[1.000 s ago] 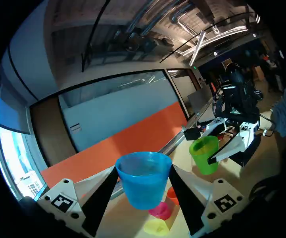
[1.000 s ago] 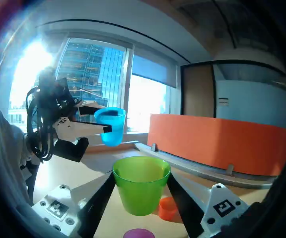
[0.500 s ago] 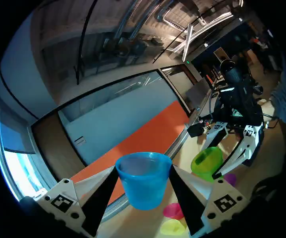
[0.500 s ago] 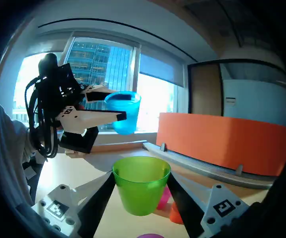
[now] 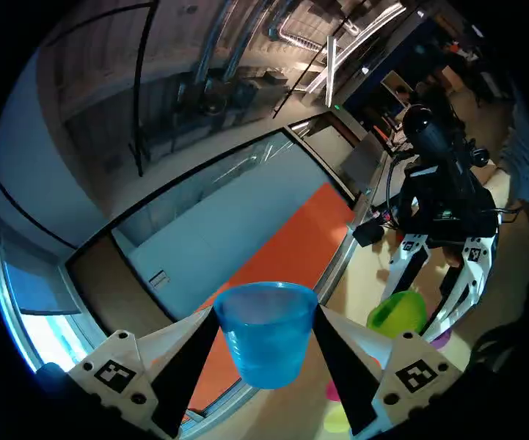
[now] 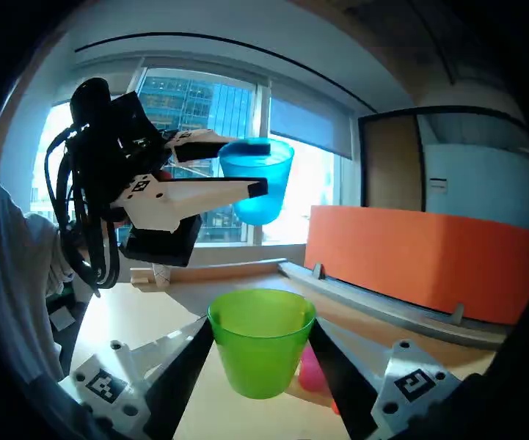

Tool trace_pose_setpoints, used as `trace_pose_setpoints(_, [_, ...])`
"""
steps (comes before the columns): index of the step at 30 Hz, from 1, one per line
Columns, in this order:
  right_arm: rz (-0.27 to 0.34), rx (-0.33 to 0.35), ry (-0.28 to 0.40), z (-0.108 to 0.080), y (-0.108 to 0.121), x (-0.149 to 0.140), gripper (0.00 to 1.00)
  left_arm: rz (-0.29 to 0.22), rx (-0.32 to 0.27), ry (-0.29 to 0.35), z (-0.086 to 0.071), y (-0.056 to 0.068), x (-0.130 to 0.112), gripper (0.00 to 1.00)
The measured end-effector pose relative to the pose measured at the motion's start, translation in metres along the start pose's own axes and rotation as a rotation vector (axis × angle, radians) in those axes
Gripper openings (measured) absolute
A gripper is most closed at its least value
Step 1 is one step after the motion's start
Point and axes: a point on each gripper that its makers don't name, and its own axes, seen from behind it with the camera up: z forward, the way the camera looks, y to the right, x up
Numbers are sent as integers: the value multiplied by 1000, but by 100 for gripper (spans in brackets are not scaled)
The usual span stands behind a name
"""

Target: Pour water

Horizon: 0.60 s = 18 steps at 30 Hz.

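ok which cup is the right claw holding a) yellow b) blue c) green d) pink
c: the green cup is pinched between the fingers of the right claw; the blue cup is in the left claw.

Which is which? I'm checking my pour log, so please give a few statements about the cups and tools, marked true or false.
1. The left tool is shut on the blue cup. True.
2. The right tool holds a glass bottle. False: it grips the green cup.
3. In the right gripper view, the blue cup hangs higher than the green cup. True.
4. The blue cup is upside down. False: its mouth faces up.
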Motion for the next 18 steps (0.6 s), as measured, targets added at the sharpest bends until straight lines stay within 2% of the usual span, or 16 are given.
trace_pose_setpoints(18, [16,24,5,8,-1,-8,90,172,-6,15,8,2,14,87])
